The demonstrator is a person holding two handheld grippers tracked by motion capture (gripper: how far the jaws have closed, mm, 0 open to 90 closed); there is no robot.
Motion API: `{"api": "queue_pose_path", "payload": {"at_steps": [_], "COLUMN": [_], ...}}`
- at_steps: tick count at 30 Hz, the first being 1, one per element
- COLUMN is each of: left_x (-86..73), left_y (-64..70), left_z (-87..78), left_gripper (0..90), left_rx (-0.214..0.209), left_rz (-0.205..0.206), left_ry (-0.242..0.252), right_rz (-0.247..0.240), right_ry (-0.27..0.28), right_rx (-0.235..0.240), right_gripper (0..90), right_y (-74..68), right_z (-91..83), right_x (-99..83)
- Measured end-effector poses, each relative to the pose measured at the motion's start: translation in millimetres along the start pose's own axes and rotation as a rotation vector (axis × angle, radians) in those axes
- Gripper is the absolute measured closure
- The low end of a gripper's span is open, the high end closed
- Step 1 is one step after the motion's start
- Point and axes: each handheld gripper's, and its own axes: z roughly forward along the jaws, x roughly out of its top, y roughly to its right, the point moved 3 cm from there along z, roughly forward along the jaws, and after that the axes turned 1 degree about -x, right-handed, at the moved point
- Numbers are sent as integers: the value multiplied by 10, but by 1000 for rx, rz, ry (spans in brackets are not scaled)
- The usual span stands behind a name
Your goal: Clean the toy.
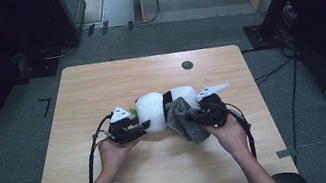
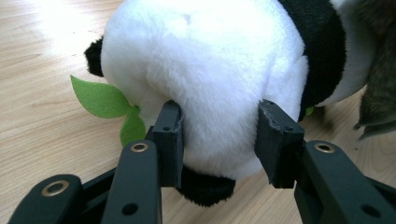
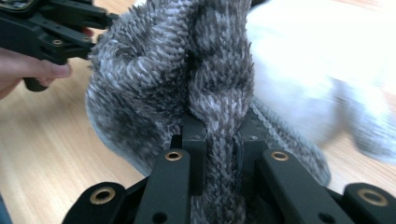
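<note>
A black-and-white plush panda (image 1: pixel 154 111) lies in the middle of the wooden table (image 1: pixel 98 82). My left gripper (image 1: pixel 144 124) grips it from the left. In the left gripper view the jaws of that gripper (image 2: pixel 219 121) press into the panda's white body (image 2: pixel 205 60) from both sides, and a green felt leaf (image 2: pixel 100 98) sticks out beside it. My right gripper (image 1: pixel 196 116) is shut on a grey fuzzy cloth (image 1: pixel 183 118), which rests against the panda's right side. In the right gripper view the cloth (image 3: pixel 163 70) is bunched between the jaws of that gripper (image 3: pixel 219 135), with the panda (image 3: pixel 317 60) blurred behind.
A small round black disc (image 1: pixel 187 65) sits in the tabletop towards the far edge. Dark equipment stands (image 1: pixel 282 4) and cables (image 1: pixel 296 78) flank the table on the carpet. A person's forearms come in from the near edge.
</note>
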Motion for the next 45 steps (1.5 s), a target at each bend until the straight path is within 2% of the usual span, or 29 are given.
{"api": "queue_pose_path", "payload": {"at_steps": [8, 15, 18, 20, 24, 27, 32, 39, 41, 45], "left_x": [0, 4, 12, 17, 24, 23, 28, 42, 45, 49], "left_y": [-2, -8, -13, -15, -21, -16, -18, -12, -13, -13], "left_z": [1, 0, 2, 2, 0, 0, -2, -4, -5, -9], "left_gripper": [570, 570, 571, 571, 571, 571, 571, 573, 574, 576], "left_rx": [-1, -1, -1, -2, -1, 0, -3, -5, -5, -7], "left_rz": [2, 4, 3, -3, -9, -12, -16, -19, -20, -21], "left_ry": [-2, -6, -7, -9, -12, -13, -17, -20, -19, -19], "right_rz": [68, 104, 138, 142, 100, 59, -19, -96, -118, -156], "right_ry": [14, -20, -31, -16, 37, 67, 76, 38, 27, -32], "right_rx": [-76, -122, -120, -109, -52, -12, 37, 109, 135, 167], "right_gripper": [796, 793, 793, 794, 796, 797, 797, 797, 798, 798], "right_y": [269, 437, 489, 477, 362, 220, -40, -357, -449, -614], "right_z": [-155, -75, -69, -107, -207, -230, -163, 97, 204, 488], "right_x": [-99, -254, -296, -290, -219, -143, -9, 158, 199, 236]}}
